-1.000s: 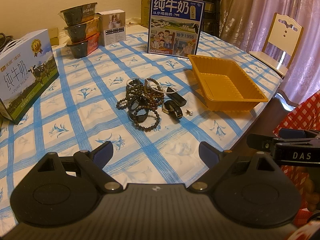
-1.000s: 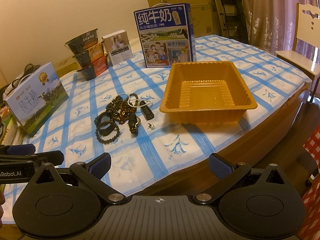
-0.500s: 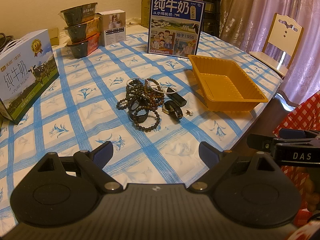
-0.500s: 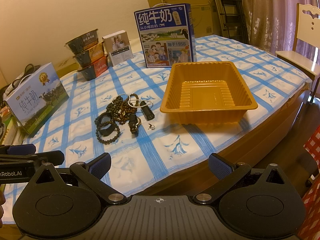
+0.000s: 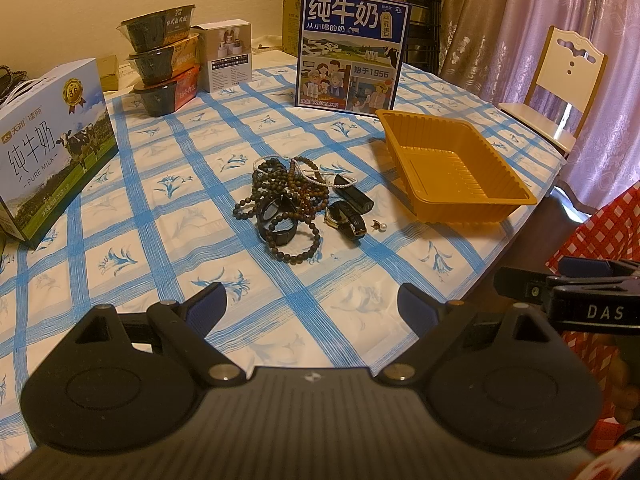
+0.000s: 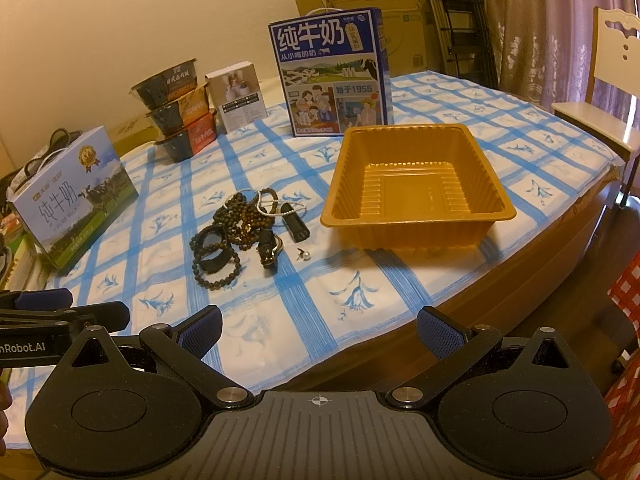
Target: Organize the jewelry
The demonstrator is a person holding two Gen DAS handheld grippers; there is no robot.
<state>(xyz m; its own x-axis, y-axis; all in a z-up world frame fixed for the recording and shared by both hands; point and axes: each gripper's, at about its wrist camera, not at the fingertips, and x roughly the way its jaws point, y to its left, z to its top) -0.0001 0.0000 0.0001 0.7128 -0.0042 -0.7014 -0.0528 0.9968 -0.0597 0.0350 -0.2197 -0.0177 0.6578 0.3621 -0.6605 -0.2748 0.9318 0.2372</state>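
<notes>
A heap of jewelry (image 5: 294,196) (image 6: 244,220) lies mid-table on the blue-checked cloth: dark bead bracelets, black bands, a watch (image 5: 348,220), a black tube (image 5: 354,194) and a small pearl earring (image 5: 379,225) (image 6: 304,255). An empty orange plastic tray (image 5: 480,200) (image 6: 416,222) sits to its right. My left gripper (image 5: 312,306) hovers open over the near cloth, short of the heap. Near the table's front edge my right gripper (image 6: 320,326) is open too, holding nothing.
A blue milk carton box (image 5: 352,52) stands behind the tray. Another milk box (image 5: 48,148) is at the left edge. Stacked food bowls (image 5: 164,60) and a small white box (image 5: 230,56) sit at the back. A chair (image 5: 560,80) stands beyond the right edge.
</notes>
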